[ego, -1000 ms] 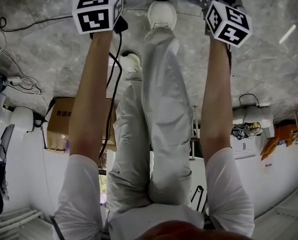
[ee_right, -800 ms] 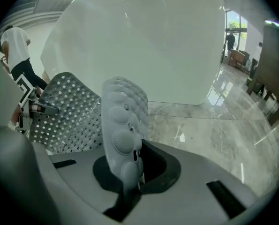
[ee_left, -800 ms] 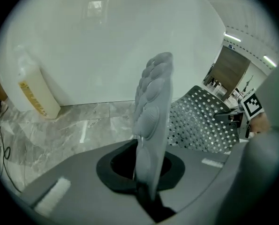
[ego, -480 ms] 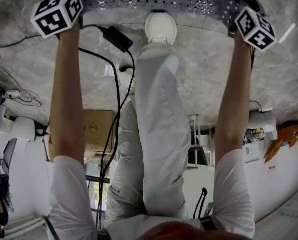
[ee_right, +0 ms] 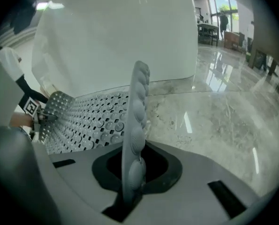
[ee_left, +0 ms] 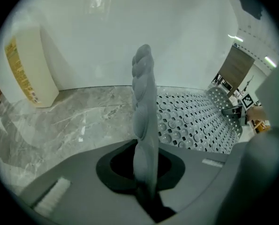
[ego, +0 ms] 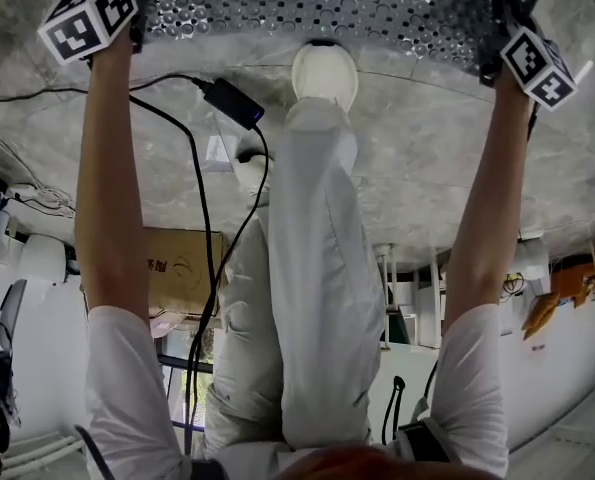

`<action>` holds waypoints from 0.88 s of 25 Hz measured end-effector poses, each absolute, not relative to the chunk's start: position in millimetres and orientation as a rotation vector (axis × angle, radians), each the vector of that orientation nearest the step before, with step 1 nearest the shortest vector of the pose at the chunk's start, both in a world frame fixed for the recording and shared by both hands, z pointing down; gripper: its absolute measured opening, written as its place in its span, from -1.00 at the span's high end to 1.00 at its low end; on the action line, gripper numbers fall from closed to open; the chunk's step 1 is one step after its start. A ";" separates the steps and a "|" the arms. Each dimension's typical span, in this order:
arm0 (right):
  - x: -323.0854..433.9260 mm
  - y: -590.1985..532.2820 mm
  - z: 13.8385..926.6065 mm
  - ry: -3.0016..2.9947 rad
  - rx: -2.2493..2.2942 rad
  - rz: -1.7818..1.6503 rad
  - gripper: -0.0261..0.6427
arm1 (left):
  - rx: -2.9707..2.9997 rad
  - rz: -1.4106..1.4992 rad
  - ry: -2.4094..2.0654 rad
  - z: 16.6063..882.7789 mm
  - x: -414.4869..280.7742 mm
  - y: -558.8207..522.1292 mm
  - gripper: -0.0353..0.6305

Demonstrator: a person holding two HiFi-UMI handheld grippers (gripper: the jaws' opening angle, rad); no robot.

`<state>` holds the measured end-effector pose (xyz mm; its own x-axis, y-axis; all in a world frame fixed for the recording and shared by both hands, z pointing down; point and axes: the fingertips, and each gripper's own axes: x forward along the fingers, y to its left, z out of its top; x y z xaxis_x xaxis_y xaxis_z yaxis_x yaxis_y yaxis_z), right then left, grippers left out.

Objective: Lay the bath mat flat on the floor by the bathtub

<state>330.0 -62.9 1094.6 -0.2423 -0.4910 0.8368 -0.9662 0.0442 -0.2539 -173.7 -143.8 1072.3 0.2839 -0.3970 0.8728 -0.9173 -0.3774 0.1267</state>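
- Spacing between the grippers is widened against the earlier head views. The left gripper (ego: 89, 16) is now held at the upper left corner and the right gripper (ego: 537, 63) at the upper right. A second ago both were kept close beside the legs.
- Far more of the bath mat (ego: 307, 8) is shown along the top edge than before. It is stretched wide between the two grippers, just beyond the white shoe (ego: 324, 71).
- More of the black cable (ego: 202, 228) is now seen, trailing over the floor (ego: 417, 138) beside the left arm.
- The mat is seen as a grey sheet, pierced with rows of round holes and studded with small suction cups.
- It is held by one end in each gripper, low over the grey marble floor and just beside the white bathtub (ee_left: 153, 36). Whether its middle rests on the floor cannot be told.
- The left jaws are pressed together on the mat's edge, which stands up between them as a bumpy ridge.
- The right jaws are being opened, with the mat's other edge upright between them.
- A cream container (ee_left: 24, 69) with a yellow label is seen standing against the tub wall.
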 end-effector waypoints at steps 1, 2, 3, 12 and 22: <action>331.5 -63.3 1096.7 -1.820 1.455 1.193 0.81 | 1.916 1.025 -1.148 1075.8 -174.6 -144.4 0.84; 332.9 -64.1 1097.9 -1.863 1.439 1.262 0.79 | 1.922 1.017 -1.115 1078.5 -175.9 -145.4 0.84; 334.1 -64.5 1098.2 -1.906 1.420 1.330 0.78 | 1.931 1.011 -1.080 1081.1 -177.1 -146.3 0.82; 343.5 -68.7 1093.9 -2.022 1.351 1.618 0.73 | 1.978 0.807 -0.833 1085.1 -184.1 -147.0 0.70; 366.0 -89.7 1079.6 -2.009 1.398 1.471 -0.13 | 2.003 0.748 -0.600 1072.0 -176.8 -139.5 0.23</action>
